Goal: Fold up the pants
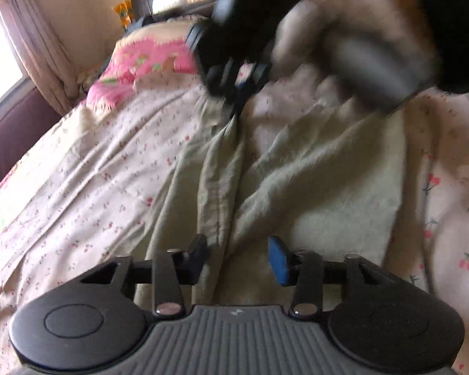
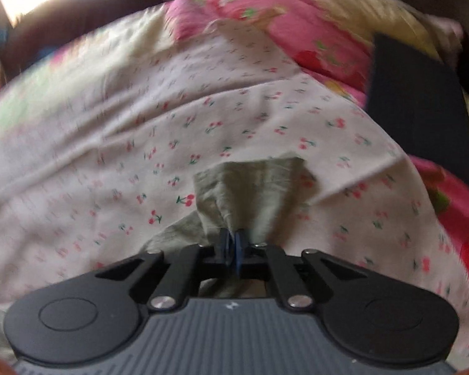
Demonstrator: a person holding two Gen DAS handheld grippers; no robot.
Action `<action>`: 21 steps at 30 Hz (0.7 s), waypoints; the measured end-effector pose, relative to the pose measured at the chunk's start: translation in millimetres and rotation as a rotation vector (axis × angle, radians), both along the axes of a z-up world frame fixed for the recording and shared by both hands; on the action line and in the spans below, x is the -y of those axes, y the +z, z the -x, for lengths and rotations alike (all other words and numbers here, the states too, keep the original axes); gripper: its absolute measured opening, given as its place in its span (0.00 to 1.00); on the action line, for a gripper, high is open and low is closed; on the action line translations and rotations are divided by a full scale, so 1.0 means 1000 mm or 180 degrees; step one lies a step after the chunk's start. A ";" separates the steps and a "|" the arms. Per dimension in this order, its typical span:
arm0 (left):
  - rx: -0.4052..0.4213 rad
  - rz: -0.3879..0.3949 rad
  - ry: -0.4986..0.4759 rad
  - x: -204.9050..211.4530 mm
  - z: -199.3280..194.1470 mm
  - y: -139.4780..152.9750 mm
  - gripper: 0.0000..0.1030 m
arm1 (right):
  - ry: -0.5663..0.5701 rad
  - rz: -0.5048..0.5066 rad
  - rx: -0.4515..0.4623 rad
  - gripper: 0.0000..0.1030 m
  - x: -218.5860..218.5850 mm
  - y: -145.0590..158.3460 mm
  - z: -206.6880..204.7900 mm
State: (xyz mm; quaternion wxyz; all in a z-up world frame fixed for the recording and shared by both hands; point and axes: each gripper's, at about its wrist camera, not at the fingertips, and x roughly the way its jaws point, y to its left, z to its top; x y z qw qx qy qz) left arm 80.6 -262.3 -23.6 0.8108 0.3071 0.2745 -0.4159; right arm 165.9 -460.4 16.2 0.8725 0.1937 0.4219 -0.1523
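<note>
The right tongs (image 2: 233, 247) are pinched tight on a bunched edge of the pale green cotton pants (image 1: 297, 181), the cloth fanning out from between the blue pads and lifted a little off the bed. The left tongs (image 1: 239, 257) stand wide apart with nothing between them, hovering just above the near part of the same garment, one pad over a long crease. From the left wrist view the right tongs appear at the far end of the pants, with the person's hand blurred behind them. The pants lie spread and rumpled along the white cherry-print bedsheet (image 1: 78, 187), one side ridged with lengthwise wrinkles, the other flatter. By my judgement the folding is at an early stage: one end is gripped, no tidy fold shows, and the fabric needs bringing over and smoothing. Room looks fair: open sheet lies to the left of the pants, while a pink flowered pillow (image 1: 147, 62) sits near the far end and a dark flat object (image 2: 419, 109) lies close on the right. The bed's edge cannot be made out clearly.
</note>
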 end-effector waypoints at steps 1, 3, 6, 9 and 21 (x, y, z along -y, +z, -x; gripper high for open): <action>-0.0017 -0.0011 0.0021 0.000 -0.001 -0.002 0.42 | -0.0024 -0.0063 0.0072 0.02 0.005 0.003 0.009; -0.0011 0.0014 0.0057 -0.001 0.000 0.000 0.34 | -0.0105 -0.0285 0.0233 0.02 0.016 0.011 0.031; 0.0079 0.0071 0.0037 -0.005 0.006 0.007 0.29 | -0.0174 -0.0458 0.0551 0.02 0.026 0.028 0.073; 0.0167 0.0152 -0.0033 -0.008 0.015 0.014 0.27 | -0.0319 -0.0557 0.0774 0.02 0.033 0.041 0.117; 0.0494 -0.0115 -0.0156 0.005 0.036 0.004 0.52 | -0.0628 -0.0757 0.0821 0.19 0.047 0.020 0.162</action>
